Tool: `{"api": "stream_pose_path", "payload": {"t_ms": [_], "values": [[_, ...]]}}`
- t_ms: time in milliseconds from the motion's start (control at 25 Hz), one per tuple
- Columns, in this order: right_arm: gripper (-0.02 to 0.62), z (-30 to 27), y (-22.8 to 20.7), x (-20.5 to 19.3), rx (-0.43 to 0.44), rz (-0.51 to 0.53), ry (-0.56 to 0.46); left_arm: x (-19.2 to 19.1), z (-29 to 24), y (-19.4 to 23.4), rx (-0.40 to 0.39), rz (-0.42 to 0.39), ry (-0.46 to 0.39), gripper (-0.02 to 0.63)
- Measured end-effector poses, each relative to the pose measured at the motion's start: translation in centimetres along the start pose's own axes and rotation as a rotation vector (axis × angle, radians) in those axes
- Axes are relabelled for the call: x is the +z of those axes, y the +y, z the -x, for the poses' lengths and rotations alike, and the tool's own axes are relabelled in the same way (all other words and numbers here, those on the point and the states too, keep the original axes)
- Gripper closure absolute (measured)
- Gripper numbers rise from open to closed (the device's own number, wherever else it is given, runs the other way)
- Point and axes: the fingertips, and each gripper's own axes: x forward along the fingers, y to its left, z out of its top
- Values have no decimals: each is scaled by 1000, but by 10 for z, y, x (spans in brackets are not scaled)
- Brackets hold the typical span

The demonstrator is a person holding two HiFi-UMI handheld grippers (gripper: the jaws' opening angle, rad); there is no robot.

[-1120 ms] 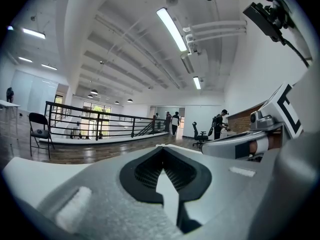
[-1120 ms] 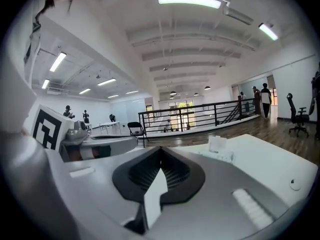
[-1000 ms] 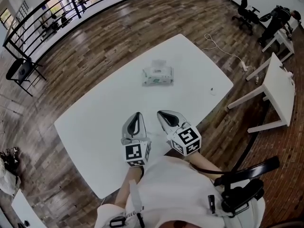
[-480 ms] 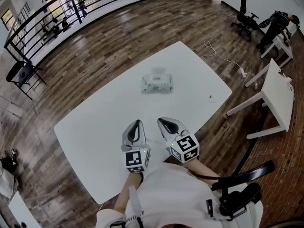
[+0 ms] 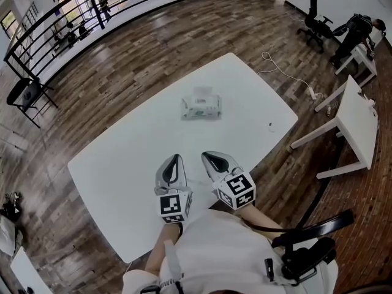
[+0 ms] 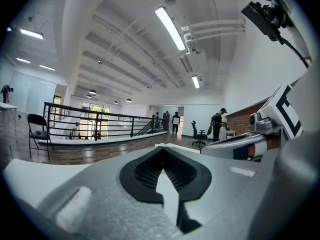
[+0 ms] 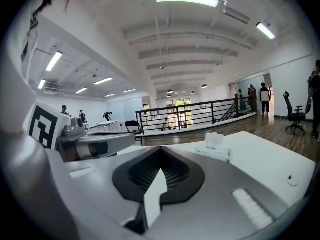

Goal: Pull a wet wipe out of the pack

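The wet wipe pack (image 5: 201,106) lies on the far half of the white table (image 5: 122,158), its lid flipped up. It also shows in the right gripper view as a small white pack (image 7: 215,151) with the lid standing. Both grippers rest side by side at the table's near edge, well short of the pack. My left gripper (image 5: 174,162) has its jaws shut with nothing between them, and so does my right gripper (image 5: 209,157). In the left gripper view the pack is hidden behind the jaws.
A small dark speck (image 5: 271,126) lies near the table's right corner. A second white table (image 5: 359,118) stands to the right, with a black chair (image 5: 309,234) close behind me. Railings (image 5: 73,11) and wooden floor surround the table.
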Motion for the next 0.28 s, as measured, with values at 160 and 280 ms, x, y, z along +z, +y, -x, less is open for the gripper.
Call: {"api": "stream_pose_path", "payload": {"t_ms": [160,280], "values": [[592,1,3,-3,6,-4,5,-1,2,1,3,-1,3,604],[592,0,2,-2,5,-1,1,0,0,1,1,-3,-2,604]]}}
